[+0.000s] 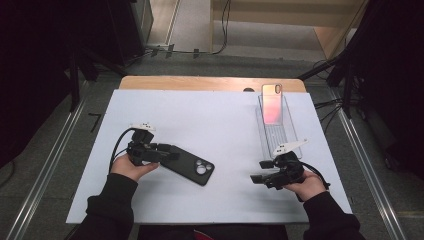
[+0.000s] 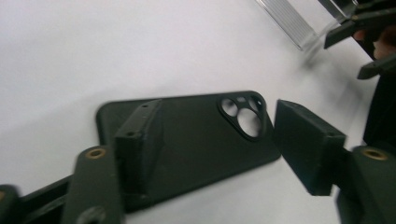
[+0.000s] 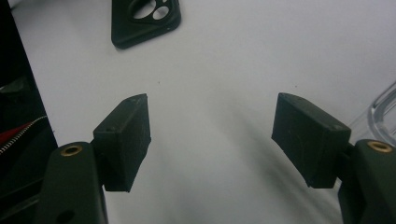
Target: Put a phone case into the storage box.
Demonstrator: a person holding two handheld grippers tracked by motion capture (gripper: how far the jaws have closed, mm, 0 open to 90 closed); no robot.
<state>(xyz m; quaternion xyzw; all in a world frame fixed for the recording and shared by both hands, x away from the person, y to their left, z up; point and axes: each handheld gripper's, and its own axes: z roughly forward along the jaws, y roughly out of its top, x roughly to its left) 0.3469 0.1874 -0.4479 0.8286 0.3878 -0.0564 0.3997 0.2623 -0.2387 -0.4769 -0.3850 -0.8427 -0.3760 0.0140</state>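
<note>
The left gripper [image 1: 162,151] has its jaws apart, straddling the black matte phone case [image 1: 192,170] that lies flat on the white table sheet [image 1: 210,125]; one jaw hangs over the case's plain end, the other stands just off the camera-cutout end, neither pressing as far as I can tell. To grip well, I'd centre the case between the pads and lower before closing. The right gripper [image 1: 256,171] waits open, nothing between its jaws.

Black phone case [image 3: 144,21] top cut off
</note>
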